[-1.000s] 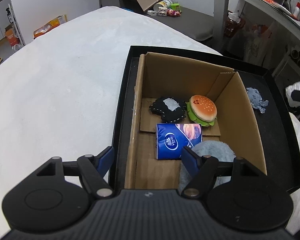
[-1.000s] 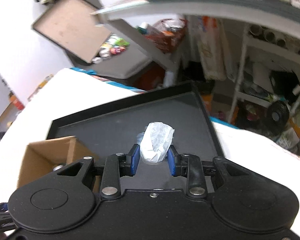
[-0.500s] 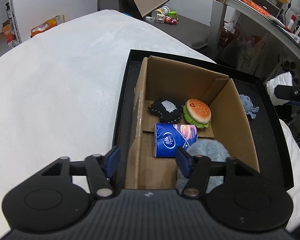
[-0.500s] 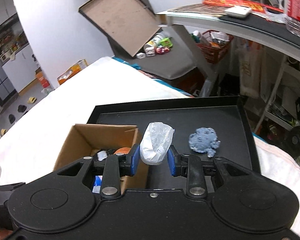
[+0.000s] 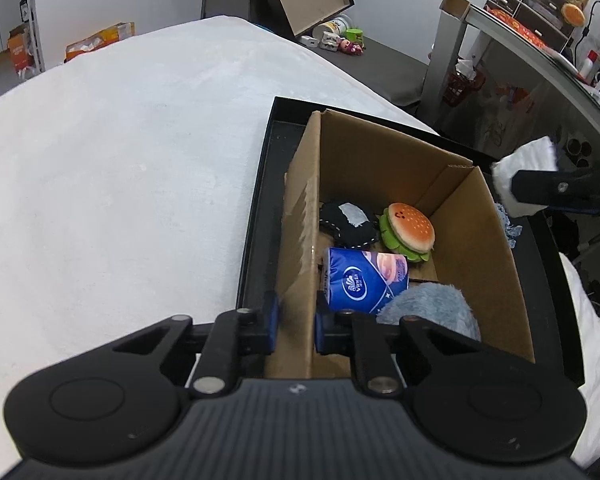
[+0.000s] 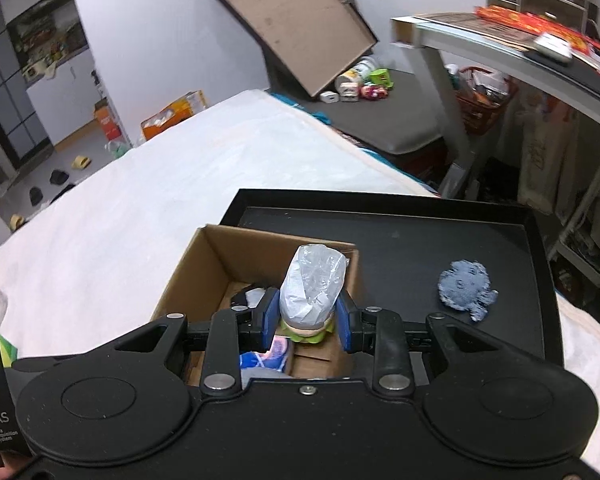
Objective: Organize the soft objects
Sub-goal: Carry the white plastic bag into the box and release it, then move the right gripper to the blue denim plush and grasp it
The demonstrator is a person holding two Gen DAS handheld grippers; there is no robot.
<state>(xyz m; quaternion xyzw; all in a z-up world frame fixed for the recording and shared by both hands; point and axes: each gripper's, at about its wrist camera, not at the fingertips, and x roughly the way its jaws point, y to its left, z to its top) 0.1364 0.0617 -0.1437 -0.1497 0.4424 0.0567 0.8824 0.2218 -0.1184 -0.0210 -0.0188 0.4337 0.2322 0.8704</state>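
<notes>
An open cardboard box [image 5: 496, 256] stands in a black tray [image 5: 256, 216]. Inside lie a burger plush [image 5: 409, 231], a black-and-grey plush [image 5: 348, 224], a blue tissue pack [image 5: 364, 280] and a blue fluffy toy [image 5: 432, 312]. My left gripper [image 5: 295, 320] is shut on the box's near left wall [image 5: 300, 240]. My right gripper [image 6: 307, 318] is shut on a white plastic-wrapped bundle [image 6: 312, 288] and holds it above the box [image 6: 180, 276]; it also shows in the left wrist view [image 5: 520, 168]. A blue-grey fabric piece [image 6: 466, 286] lies on the tray [image 6: 400, 232] right of the box.
The tray sits on a white padded surface [image 5: 120, 160]. A grey desk [image 6: 520, 68] with clutter under it stands at the right. A leaning open lid [image 6: 292, 20] and small toys [image 6: 360, 84] lie on the floor behind.
My left gripper has closed onto the box's left wall. My right gripper has carried the white bundle left, from beside the box to over its opening.
</notes>
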